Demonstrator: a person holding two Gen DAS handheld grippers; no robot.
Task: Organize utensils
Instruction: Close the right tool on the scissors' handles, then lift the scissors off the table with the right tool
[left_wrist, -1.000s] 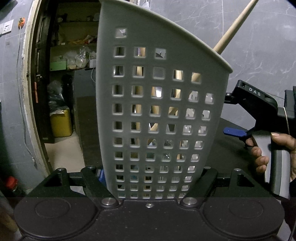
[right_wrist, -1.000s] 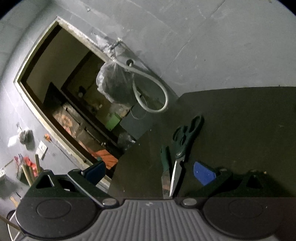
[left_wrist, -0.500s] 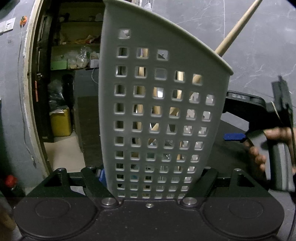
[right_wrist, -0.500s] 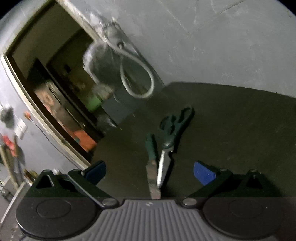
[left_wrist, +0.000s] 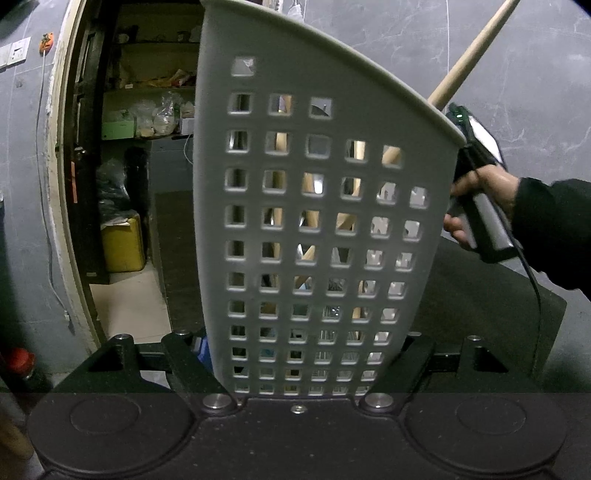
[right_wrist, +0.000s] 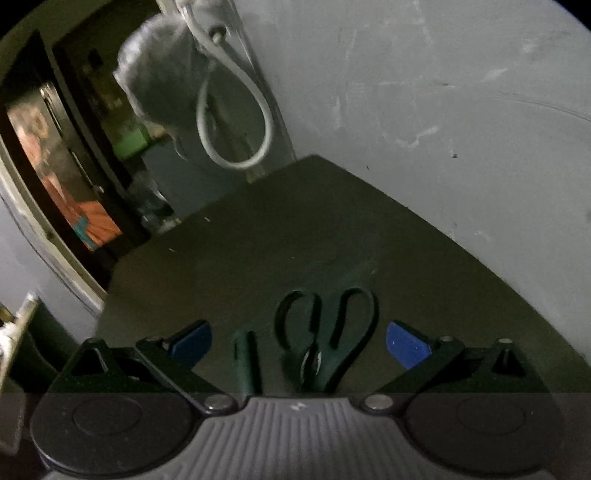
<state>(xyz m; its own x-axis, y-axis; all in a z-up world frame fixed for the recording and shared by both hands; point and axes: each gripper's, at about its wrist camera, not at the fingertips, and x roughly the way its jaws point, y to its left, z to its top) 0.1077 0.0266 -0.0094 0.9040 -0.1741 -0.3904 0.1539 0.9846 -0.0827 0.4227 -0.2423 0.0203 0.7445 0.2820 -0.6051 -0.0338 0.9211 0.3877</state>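
Perforated grey plastic holder (left_wrist: 317, 206)

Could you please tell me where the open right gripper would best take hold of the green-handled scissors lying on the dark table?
Probably at the neck just below the two handle loops of the scissors, coming from above with one pad on each side. They lie flat on the table, and that neck is narrow and solid, unlike the loops.

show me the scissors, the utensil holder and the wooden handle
scissors (right_wrist: 325, 343), right wrist view, on the dark green handle loops
utensil holder (left_wrist: 314, 229), left wrist view, on its perforated grey wall
wooden handle (left_wrist: 469, 59), left wrist view, on the shaft above the holder's rim
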